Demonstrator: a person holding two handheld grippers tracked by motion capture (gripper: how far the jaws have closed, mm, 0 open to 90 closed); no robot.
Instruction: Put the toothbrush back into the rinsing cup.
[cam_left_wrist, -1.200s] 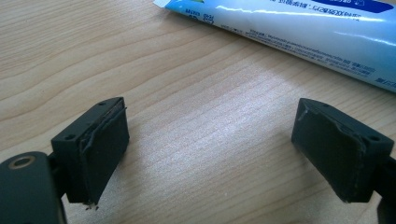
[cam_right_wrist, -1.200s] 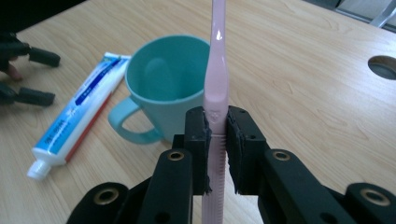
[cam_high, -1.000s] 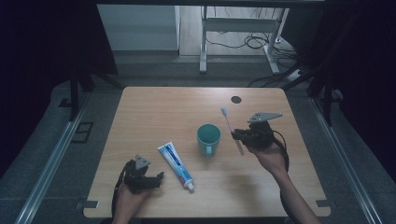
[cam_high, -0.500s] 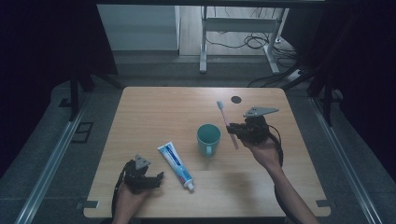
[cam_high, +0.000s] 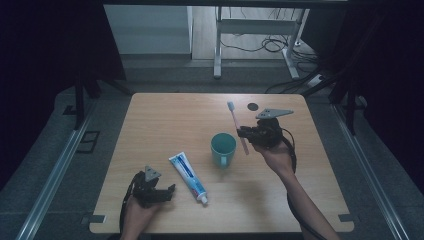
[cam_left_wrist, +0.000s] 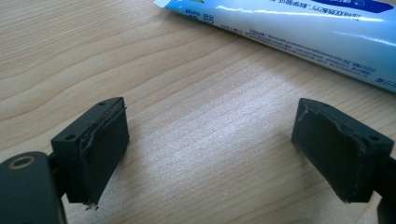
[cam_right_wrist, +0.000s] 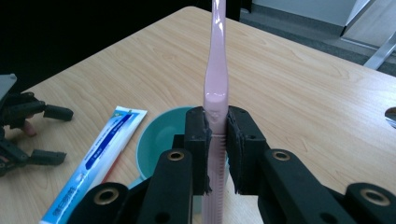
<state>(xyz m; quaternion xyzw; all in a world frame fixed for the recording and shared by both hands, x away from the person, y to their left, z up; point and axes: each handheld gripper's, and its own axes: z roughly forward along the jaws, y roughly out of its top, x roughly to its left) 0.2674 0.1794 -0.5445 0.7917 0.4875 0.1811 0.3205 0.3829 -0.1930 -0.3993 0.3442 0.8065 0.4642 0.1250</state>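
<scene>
The right gripper (cam_high: 246, 133) is clamped on a toothbrush (cam_high: 237, 126) — a slim, smooth pink plastic stick, pinched low on its handle between two flat black pads with frayed edges. In the right gripper view the handle (cam_right_wrist: 218, 70) rises straight up out of the jaws, narrowing at a waist above the pads and widening again toward the top; in the high view its pale bristle end points away from the person, slanting over the table past the gripper's front. Just beside those jaws, on the side toward the table's middle, stands a cup (cam_high: 223, 147): round, teal, matte, with a small handle on its near side, its open mouth lying right behind the clamped pads in the right gripper view (cam_right_wrist: 161, 140). Nothing lies between brush and cup. A small dark round spot (cam_high: 252, 106) marks the wood just beyond the gripper. The left gripper (cam_high: 159, 192) rests low on the table (cam_high: 165, 120) near the person's edge, its jaws spread wide with only bare, pale wood grain between the blocky rubber-faced pads. Just ahead of them lies a tube (cam_left_wrist: 299, 32) — flattened, glossy, white and blue with fine print — apart from both pads; in the high view it lies slantwise (cam_high: 187, 171) between the left gripper and the cup, white cap toward the person.
</scene>
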